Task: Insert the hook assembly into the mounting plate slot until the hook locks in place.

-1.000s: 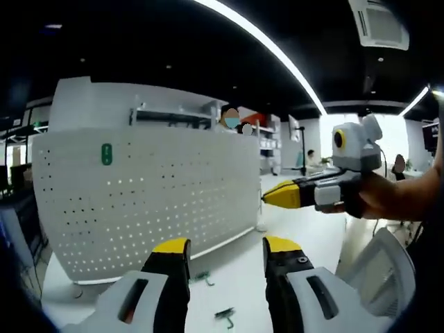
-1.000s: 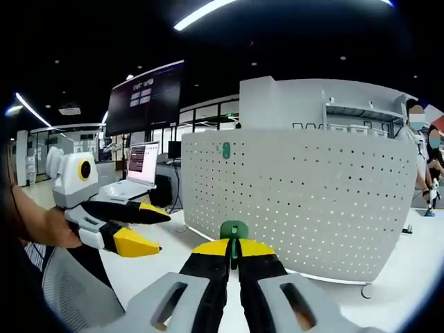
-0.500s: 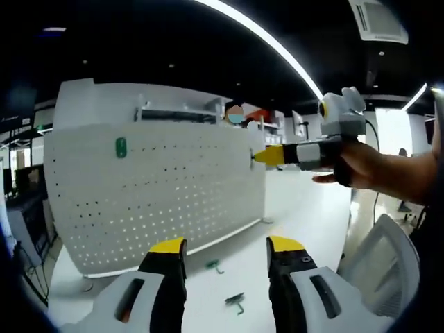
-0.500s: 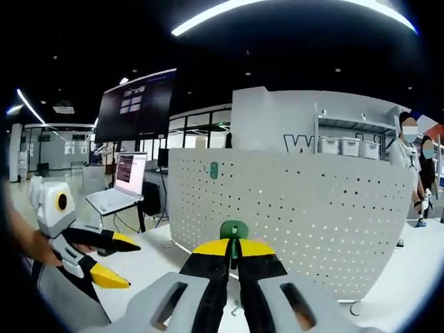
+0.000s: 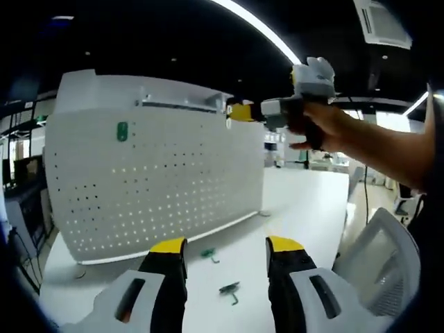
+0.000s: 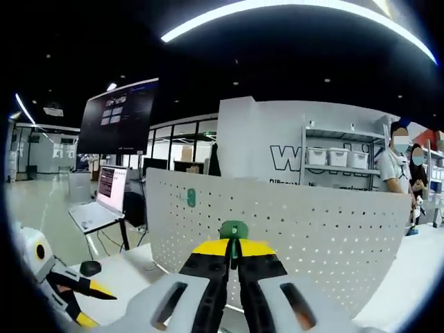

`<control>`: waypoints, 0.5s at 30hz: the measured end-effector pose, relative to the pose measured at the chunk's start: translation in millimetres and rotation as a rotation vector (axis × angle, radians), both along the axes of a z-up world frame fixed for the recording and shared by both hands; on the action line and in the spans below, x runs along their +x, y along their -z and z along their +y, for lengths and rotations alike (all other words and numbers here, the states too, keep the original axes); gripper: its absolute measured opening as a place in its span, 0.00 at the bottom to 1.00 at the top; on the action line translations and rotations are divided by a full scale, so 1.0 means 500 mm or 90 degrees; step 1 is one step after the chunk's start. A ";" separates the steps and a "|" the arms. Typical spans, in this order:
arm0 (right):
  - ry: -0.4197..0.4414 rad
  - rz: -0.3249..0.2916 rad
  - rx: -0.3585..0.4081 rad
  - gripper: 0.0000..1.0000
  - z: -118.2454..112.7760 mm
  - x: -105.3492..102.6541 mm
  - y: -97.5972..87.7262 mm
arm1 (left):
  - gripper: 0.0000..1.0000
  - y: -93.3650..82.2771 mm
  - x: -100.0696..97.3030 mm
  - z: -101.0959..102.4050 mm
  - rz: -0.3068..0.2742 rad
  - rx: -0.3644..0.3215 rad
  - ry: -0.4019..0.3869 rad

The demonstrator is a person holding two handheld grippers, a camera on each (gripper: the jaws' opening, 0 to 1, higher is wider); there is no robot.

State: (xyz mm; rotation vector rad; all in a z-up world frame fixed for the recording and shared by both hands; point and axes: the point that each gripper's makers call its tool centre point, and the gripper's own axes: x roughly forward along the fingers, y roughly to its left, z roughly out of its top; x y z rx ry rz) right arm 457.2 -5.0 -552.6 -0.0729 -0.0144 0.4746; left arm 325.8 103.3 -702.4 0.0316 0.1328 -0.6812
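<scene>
in the left gripper view, the left gripper sits low with its yellow-tipped jaws spread wide apart and nothing between them. ahead of it a white perforated mounting plate stands upright on the white table. one green hook is already fixed high on the plate's left part. two loose hooks lie flat on the table in front of the plate — a green one just past the left jaw tip, and a darker one nearer, between the jaws in the picture. the right gripper comes in from the right, held in a person's hand, its yellow tip up at the plate's top edge; whether it touches the plate is hard to say from here. a white mesh chair stands at the lower right.

in the right gripper view, the right gripper has its jaws pressed together on a green hook assembly, whose rounded head stands up just above the yellow tips. the mounting plate fills the ground behind it, with the fixed green hook toward its upper left. the left gripper shows at the lower left, jaws parted. beyond the plate an open laptop sits on a desk under a large dark screen, and shelving with white bins stands to the right, a person beside it.
</scene>
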 end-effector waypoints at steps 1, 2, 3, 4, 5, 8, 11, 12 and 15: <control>0.002 -0.001 0.001 0.02 0.002 0.007 -0.003 | 0.46 0.000 0.002 0.003 -0.001 -0.001 -0.002; 0.003 0.000 0.004 0.02 0.007 0.017 -0.006 | 0.46 0.001 0.004 0.006 0.002 -0.006 -0.004; 0.003 -0.001 0.003 0.02 0.010 0.024 -0.007 | 0.46 0.001 0.005 0.007 0.004 -0.008 -0.005; 0.008 -0.002 0.002 0.02 0.012 0.035 -0.011 | 0.46 0.002 0.005 0.008 0.005 -0.008 -0.006; 0.010 -0.002 0.003 0.02 0.013 0.042 -0.013 | 0.46 0.002 0.006 0.009 0.003 -0.008 -0.008; 0.016 -0.004 0.011 0.02 0.014 0.066 -0.021 | 0.46 0.001 0.006 0.011 0.002 -0.009 -0.010; 0.019 -0.004 0.014 0.02 0.015 0.083 -0.025 | 0.47 0.000 0.009 0.013 0.002 -0.011 -0.015; 0.023 -0.006 0.013 0.02 0.015 0.092 -0.027 | 0.47 0.001 0.010 0.014 0.003 -0.010 -0.016; 0.029 -0.005 0.012 0.02 0.015 0.112 -0.028 | 0.46 0.007 0.014 0.015 0.008 -0.010 -0.016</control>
